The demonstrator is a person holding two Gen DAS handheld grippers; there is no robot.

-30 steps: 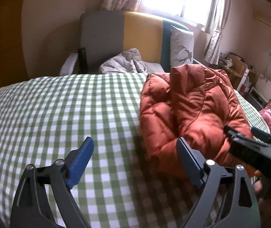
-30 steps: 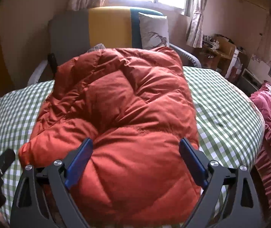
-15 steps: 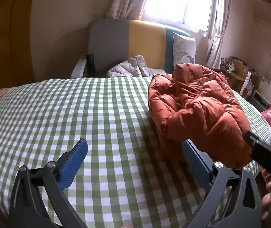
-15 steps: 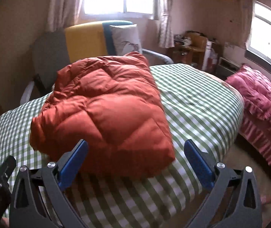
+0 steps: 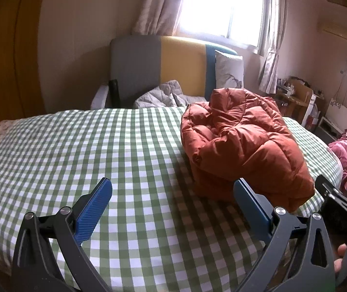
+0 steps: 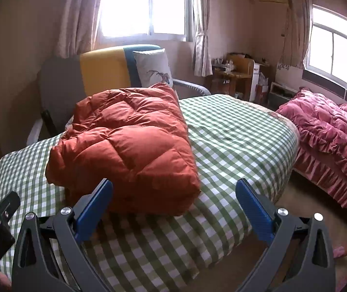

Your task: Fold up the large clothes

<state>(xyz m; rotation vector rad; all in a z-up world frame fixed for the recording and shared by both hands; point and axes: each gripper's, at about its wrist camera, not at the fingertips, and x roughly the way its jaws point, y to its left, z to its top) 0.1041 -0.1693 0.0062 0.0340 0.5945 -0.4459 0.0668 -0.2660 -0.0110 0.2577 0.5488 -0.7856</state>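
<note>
Sitting folded into a thick, puffy bundle, the rust-orange down jacket (image 6: 127, 150) lay on the bed (image 6: 234, 146), on its green-and-white checked cover, toward the edge nearest the two claws. From the left wrist view it sat at about two o'clock, with its hood or collar bunched on top at the far end (image 5: 241, 146).

The right claw (image 6: 174, 209) hung just short of the jacket's near edge, its blue pads spread wide with nothing between them. The left claw (image 5: 173, 209) stood equally wide apart and empty over bare checked cover, the jacket off to its right and not touching either pad.

Beyond the bed, at twelve o'clock, stood an armchair (image 5: 149, 63) in grey, yellow and teal, carrying a white cushion (image 5: 229, 70) and a crumpled grey quilted garment (image 5: 161, 97). A bright curtained window (image 6: 144, 4) was behind it. At three o'clock in the right wrist view lay a second bed with a pink ruffled coverlet (image 6: 331, 131).
</note>
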